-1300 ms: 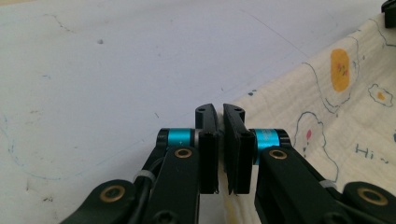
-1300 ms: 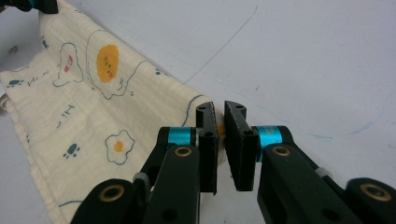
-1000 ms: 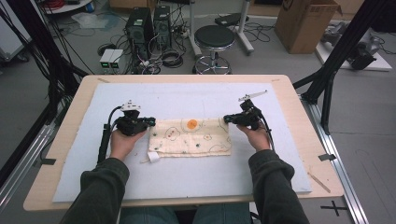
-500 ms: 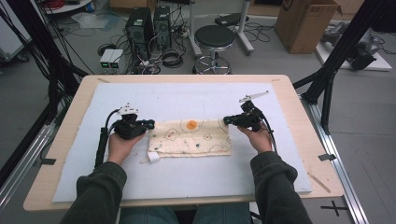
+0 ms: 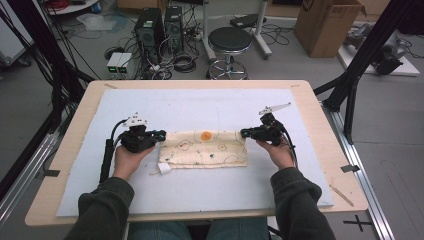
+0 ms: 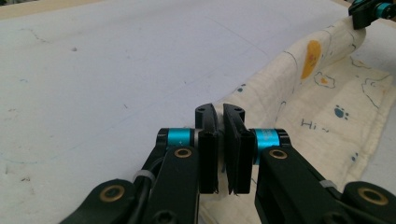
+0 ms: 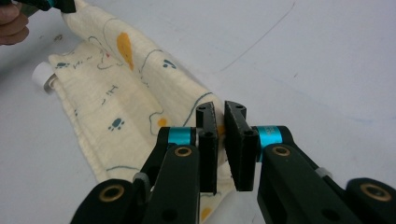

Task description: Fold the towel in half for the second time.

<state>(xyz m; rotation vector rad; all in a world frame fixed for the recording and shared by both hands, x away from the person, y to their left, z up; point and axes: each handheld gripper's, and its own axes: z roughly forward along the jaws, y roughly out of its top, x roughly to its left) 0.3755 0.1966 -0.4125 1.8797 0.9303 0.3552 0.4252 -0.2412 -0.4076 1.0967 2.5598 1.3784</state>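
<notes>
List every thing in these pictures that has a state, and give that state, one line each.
Cloth: folded into a strip, far edge lifted, flat on the mat.
Left tongs: shut on the cloth's left end.
Right tongs: shut on the cloth's right end.
Cardboard box: flaps open.

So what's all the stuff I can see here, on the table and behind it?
Printed cloth: one, cream with an orange spot and small blue paw prints, folded, middle of the mat, between the two grippers.
White tag: one, at the cloth's near left corner.
Mat: one, pale blue-white, covering the table.
Table: one, light wood.
Stool: one, black round seat, on the floor behind the table.
Cardboard box: one, brown, far right floor.
Computer towers: two, black, far left floor among cables.
Left gripper: one, black, shut on the cloth's left end.
Right gripper: one, black, shut on the cloth's right end.
</notes>
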